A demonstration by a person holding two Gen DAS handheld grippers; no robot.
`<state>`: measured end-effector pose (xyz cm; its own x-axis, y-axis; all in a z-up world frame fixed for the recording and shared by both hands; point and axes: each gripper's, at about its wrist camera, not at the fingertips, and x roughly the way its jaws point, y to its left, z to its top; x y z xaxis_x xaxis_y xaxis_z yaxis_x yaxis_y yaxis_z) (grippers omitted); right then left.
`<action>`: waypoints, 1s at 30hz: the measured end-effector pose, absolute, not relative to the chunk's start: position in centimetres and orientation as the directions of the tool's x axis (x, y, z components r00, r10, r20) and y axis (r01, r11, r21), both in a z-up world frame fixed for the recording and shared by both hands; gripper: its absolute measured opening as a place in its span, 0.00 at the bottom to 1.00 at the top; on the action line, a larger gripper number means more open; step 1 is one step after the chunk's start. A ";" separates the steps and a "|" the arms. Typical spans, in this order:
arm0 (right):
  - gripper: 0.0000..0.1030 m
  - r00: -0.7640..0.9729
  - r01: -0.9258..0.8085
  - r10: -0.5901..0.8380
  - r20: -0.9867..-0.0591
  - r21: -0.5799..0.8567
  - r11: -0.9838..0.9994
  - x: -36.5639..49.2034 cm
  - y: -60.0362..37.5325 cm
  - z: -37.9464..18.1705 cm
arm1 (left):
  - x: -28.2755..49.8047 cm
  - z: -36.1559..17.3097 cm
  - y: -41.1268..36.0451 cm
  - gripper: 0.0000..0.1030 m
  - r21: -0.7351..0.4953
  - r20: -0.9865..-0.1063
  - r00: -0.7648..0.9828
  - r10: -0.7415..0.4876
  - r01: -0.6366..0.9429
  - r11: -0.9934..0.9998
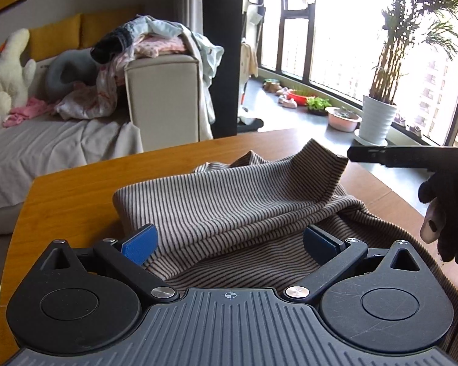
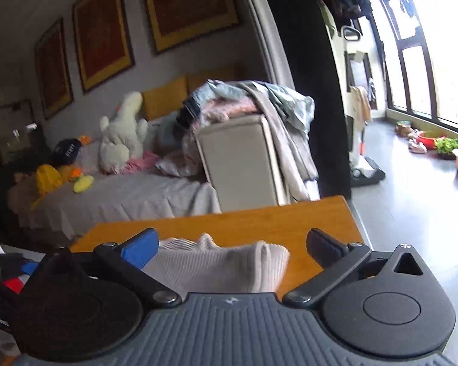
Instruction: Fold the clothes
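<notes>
A brown-and-cream striped garment [image 1: 238, 204] lies bunched in folds on the wooden table [image 1: 76, 189]. My left gripper [image 1: 230, 244] is open, its blue-padded fingers [image 1: 140, 244] spread over the near part of the garment. The right gripper's black body [image 1: 412, 155] shows at the right of the left wrist view, above the garment's raised corner. In the right wrist view my right gripper [image 2: 232, 248] is open, with the pale bunched garment [image 2: 223, 265] lying between and below its fingers on the table [image 2: 259, 222].
A sofa [image 1: 161, 97] piled with loose clothes [image 1: 155, 39] and a white plush toy [image 1: 6, 79] stands beyond the table's far edge. A potted plant [image 1: 378, 116] and bowls stand by the windows at the right.
</notes>
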<state>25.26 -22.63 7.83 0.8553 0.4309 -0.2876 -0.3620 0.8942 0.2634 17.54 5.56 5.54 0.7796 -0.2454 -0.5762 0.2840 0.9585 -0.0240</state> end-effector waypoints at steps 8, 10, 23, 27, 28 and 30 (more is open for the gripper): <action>1.00 0.733 -0.356 0.542 -0.412 0.447 0.821 28.4 -19.8 4.5 | 19.1 4.9 4.7 1.00 -0.028 -0.585 0.770 -0.253 0.293 0.956; 1.00 0.723 -0.316 0.504 -0.472 0.422 0.850 29.2 -19.6 2.0 | 19.4 4.8 4.7 1.00 -0.029 -0.588 0.768 -0.253 0.293 0.956; 1.00 0.715 -0.395 0.528 -0.459 0.358 0.846 30.6 -18.9 1.6 | 22.7 0.4 6.0 1.00 -0.113 -0.582 0.756 -0.300 0.290 0.950; 1.00 0.704 -0.409 0.540 -0.461 0.358 0.839 32.8 -18.3 1.5 | 24.0 0.3 6.1 1.00 -0.115 -0.573 0.764 -0.297 0.284 0.952; 1.00 0.699 -0.412 0.546 -0.463 0.363 0.836 33.2 -18.1 1.5 | 24.4 0.3 6.2 1.00 -0.117 -0.574 0.764 -0.295 0.281 0.953; 1.00 0.688 -0.421 0.550 -0.473 0.357 0.834 33.5 -17.7 1.5 | 25.4 0.3 6.5 1.00 -0.122 -0.575 0.764 -0.291 0.272 0.954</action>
<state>33.47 -17.70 1.53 0.6883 0.5499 -0.4732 -0.4208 0.8339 0.3571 25.45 6.54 0.28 0.7643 -0.2914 -0.5753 0.2722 0.9545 -0.1219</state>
